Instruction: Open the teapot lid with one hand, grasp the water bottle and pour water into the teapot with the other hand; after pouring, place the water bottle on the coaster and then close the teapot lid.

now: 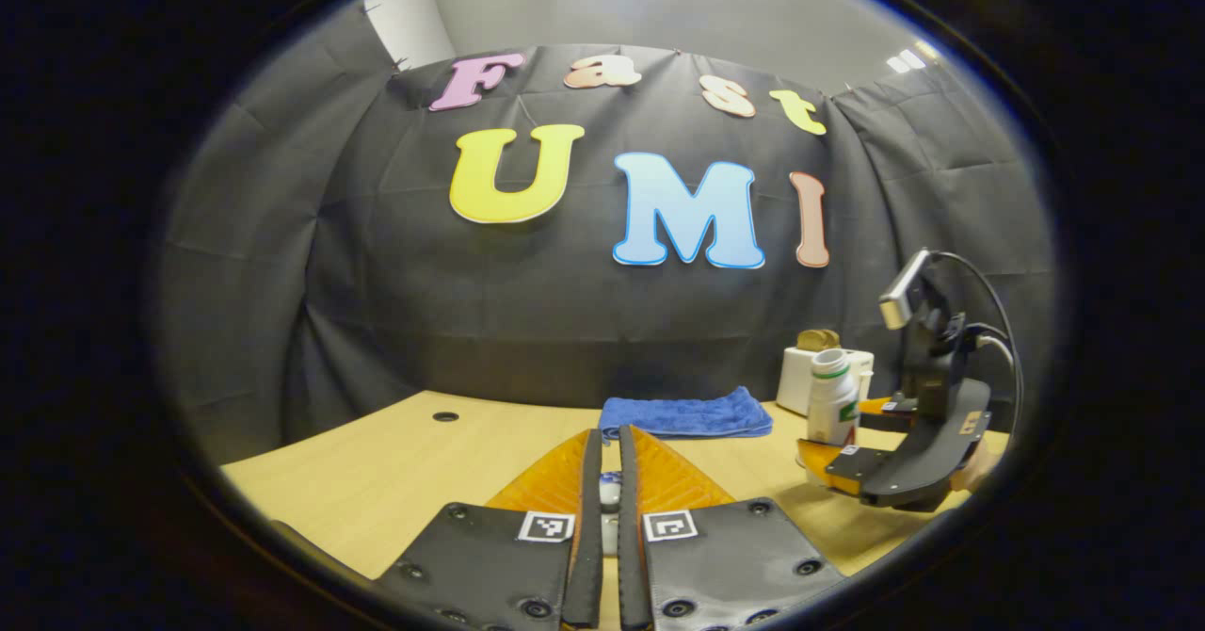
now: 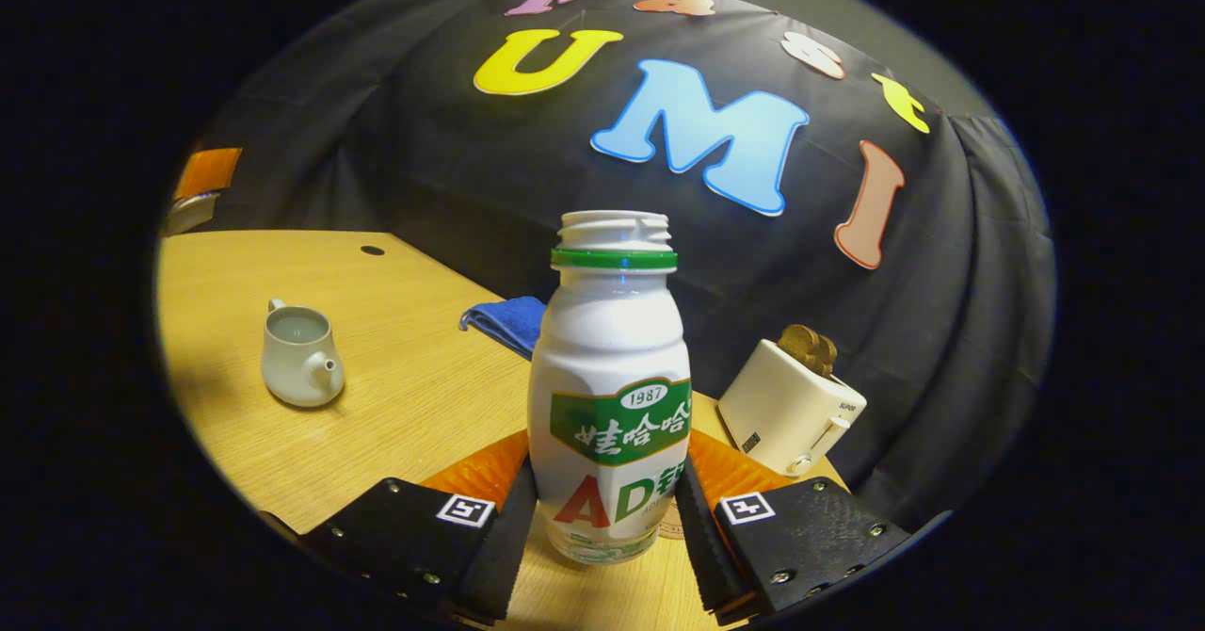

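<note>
White plastic bottle (image 2: 610, 396) stands upright on the wooden table (image 2: 395, 396), capless, between the fingers of my right gripper (image 2: 607, 537). Both fingers sit at its sides, apparently pressing, and under its base I glimpse what may be the coaster (image 2: 673, 523). My left gripper (image 1: 608, 518) has its fingers nearly together, pinching a small pale knob, which I judge to be the teapot lid (image 1: 610, 492). In the right gripper view the teapot (image 2: 301, 363) sits lidless, well apart to the left, liquid visible inside. I judge pouring is done and the bottle is being set down. Next I should release the bottle, then carry the lid over the teapot and lower it squarely
</note>
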A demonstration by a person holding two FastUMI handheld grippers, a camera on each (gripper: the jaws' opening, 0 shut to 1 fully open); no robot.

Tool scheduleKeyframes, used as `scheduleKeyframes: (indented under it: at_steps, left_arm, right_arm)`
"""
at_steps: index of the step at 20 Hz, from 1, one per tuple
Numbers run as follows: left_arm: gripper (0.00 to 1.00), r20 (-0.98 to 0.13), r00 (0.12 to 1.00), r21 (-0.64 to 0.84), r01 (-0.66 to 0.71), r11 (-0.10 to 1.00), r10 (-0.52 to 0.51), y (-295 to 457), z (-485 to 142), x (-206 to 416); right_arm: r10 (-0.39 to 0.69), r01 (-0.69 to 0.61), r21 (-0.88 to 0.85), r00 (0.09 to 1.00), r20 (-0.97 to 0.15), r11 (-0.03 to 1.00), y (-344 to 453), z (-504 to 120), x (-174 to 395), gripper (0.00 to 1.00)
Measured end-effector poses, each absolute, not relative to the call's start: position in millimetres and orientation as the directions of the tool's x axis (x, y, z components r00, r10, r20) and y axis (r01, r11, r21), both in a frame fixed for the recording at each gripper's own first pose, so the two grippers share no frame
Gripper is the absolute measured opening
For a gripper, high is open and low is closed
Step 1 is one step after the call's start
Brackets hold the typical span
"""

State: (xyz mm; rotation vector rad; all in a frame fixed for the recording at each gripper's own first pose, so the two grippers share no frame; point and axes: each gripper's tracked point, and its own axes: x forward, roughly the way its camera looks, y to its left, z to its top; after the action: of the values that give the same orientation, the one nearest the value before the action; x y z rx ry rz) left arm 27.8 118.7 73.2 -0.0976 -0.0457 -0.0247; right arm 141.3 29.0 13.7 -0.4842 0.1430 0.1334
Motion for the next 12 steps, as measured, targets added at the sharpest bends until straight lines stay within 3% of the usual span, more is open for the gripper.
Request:
scheduleKeyframes:
  at_steps: [1,8,10,12]
  left_arm:
    - [0.13,0.046,0.999,-0.105,0.023,0.994,-0.018,120.1,72.3,20.2]
    - [0.13,0.024,1.0,-0.165,0.023,0.986,-0.02,112.8,57.6,-22.4]
    - [0.17,0.026,1.0,-0.174,0.015,0.985,-0.011,114.9,52.1,-31.5]
    - [0.13,0.029,1.0,-0.167,-0.006,0.986,0.011,121.6,45.0,-39.2]
  right_arm:
    - [0.096,-0.167,-0.473,0.981,-0.171,0.865,34.6,13.0,141.7,0.72]
    - [0.138,-0.219,-0.611,0.974,-0.177,0.76,76.7,9.4,142.9,0.72]
    - [0.165,-0.251,-0.648,0.967,-0.193,0.719,90.1,3.0,143.2,0.73]
    - [0.173,-0.266,-0.68,0.964,-0.202,0.683,99.5,-1.3,144.8,0.72]
